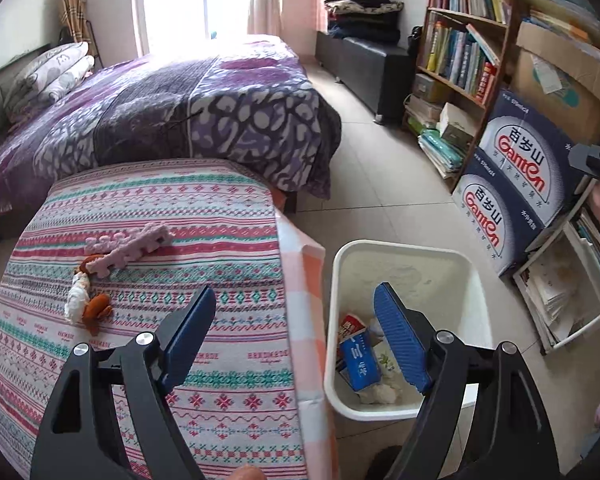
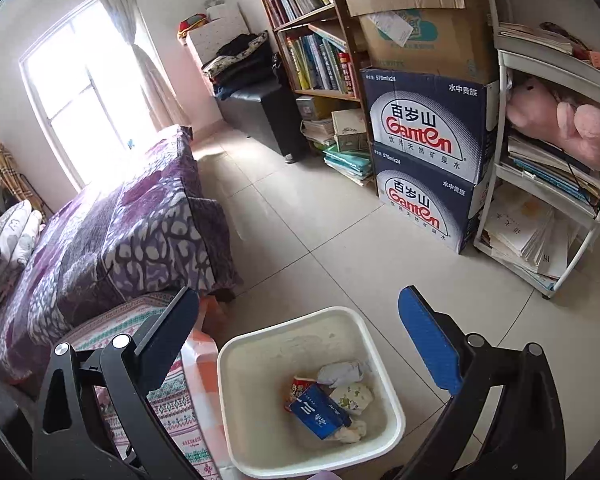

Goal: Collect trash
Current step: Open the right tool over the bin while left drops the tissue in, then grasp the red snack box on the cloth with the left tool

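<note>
the left gripper (image 1: pixel 296 332) hung with jaws apart and empty, straddling the table edge and the white bin (image 1: pixel 342 264), likely so scraps could drop straight in. right gripper (image 2: pixel 300 344) gaped empty over that bin, where a blue carton (image 2: pixel 318 412) and wads lay. farther left, a pink foam strip (image 1: pixel 130 246) and wrappers (image 1: pixel 88 304) waited on the patterned cloth (image 1: pixel 228 216).

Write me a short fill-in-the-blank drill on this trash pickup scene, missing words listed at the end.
1. The blue carton lies inside the white ____.
2. The pink foam strip rests on the patterned ____.
3. The left gripper has its jaws ____, with nothing between them.
4. The two stacked Ganten boxes stand on the ____.

Missing words: bin; cloth; open; floor
</note>
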Tool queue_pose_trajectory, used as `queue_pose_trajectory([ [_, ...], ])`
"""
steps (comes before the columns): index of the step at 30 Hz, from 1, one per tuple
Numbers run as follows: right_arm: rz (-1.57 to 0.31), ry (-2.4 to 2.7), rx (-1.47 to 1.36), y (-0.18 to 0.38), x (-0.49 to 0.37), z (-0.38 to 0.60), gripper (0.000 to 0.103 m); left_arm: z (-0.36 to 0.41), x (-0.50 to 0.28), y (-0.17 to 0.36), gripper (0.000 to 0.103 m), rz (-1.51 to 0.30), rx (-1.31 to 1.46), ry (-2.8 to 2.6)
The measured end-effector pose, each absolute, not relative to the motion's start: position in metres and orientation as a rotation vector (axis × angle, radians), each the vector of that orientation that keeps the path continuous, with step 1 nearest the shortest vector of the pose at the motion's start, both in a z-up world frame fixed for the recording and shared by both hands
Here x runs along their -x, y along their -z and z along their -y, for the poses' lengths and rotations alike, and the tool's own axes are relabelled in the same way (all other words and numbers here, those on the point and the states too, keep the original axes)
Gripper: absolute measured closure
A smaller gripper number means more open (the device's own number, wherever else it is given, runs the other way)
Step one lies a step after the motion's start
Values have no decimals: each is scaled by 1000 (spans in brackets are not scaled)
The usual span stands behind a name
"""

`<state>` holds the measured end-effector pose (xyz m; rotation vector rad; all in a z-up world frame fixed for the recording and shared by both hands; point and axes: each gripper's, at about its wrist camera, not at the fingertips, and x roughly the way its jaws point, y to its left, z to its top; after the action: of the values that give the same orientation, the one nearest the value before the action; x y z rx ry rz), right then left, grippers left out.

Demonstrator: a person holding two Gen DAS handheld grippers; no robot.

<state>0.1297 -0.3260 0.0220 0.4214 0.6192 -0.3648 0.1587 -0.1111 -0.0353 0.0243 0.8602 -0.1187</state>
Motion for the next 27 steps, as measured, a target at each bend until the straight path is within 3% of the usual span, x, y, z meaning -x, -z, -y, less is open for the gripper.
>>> queue_pose_trajectory([
  [16, -780, 152, -301, 1, -159, 230, 7, -42, -101, 78, 14, -1011, 0, -385],
  [27, -847, 82, -178, 21, -168, 173, 7, -136, -79, 116, 14, -1194, 489, -537],
])
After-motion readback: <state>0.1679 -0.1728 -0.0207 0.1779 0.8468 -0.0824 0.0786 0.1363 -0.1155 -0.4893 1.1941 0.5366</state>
